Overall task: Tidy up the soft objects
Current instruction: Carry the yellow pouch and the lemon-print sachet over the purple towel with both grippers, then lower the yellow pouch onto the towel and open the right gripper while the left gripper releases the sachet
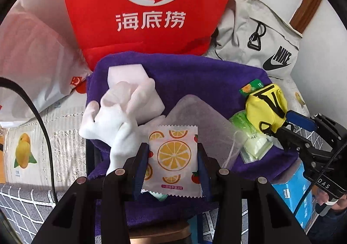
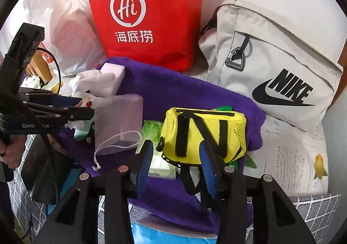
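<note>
A purple towel [image 1: 195, 74] carries the soft items. My left gripper [image 1: 172, 157] is shut on a white sachet with orange-slice print [image 1: 173, 155], held just above the towel. White gloves [image 1: 112, 118] and a white sponge block [image 1: 128, 74] lie at its left, a translucent mesh drawstring pouch [image 1: 199, 118] behind it. My right gripper [image 2: 175, 155] has its jaws around the lower edge of a small yellow pouch with black straps [image 2: 203, 133]; it also shows in the left wrist view [image 1: 266, 107]. Green tissue packs [image 2: 151, 129] lie beside it.
A red paper bag [image 2: 147, 16] stands behind the towel, a beige Nike bag [image 2: 271, 66] at the right and a white plastic bag [image 1: 32, 66] at the left. A blue box [image 1: 299, 189] sits under the towel's edge. A checked cloth [image 2: 314, 211] covers the surface.
</note>
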Available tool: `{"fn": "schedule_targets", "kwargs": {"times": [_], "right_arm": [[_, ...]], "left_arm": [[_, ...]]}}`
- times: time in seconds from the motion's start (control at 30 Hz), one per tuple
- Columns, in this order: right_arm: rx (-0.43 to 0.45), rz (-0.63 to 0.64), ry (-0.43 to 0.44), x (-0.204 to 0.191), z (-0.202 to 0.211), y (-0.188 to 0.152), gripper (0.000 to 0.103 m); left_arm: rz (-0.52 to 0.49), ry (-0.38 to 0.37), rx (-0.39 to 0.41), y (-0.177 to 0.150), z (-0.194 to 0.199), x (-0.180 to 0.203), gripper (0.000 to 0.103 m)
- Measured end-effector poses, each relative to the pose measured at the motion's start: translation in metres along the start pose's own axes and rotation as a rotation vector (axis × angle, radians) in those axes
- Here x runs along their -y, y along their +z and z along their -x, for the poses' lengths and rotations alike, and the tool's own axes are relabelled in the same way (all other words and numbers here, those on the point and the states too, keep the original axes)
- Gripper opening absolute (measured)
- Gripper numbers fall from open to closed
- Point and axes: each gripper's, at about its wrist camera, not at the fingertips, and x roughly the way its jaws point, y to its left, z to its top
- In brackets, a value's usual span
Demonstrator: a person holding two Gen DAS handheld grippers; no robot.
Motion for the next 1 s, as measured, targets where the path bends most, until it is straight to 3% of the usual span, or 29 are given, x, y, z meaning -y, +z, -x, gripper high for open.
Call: {"fn": "schedule_targets", "kwargs": {"times": [0.33,0.7,1.0], "right_arm": [[-0.006,0.008,-0.005,-0.001,0.0,-0.005,0.044],[-0.006,-0.003,-0.006,0.002,0.003,-0.009,0.044],[-0.014,-0.017,-0.011,-0.002,0.01,-0.015,0.047]], "left_arm": [[0.005,0.035,-0.025,0.0,-0.011,0.0,0.043],[-0.001,0.045,-0.032,-0.002,-0.012,0.011,0.074],[0.023,0.053,-0.026,-0.011,0.003,0.01,0.075]]}}
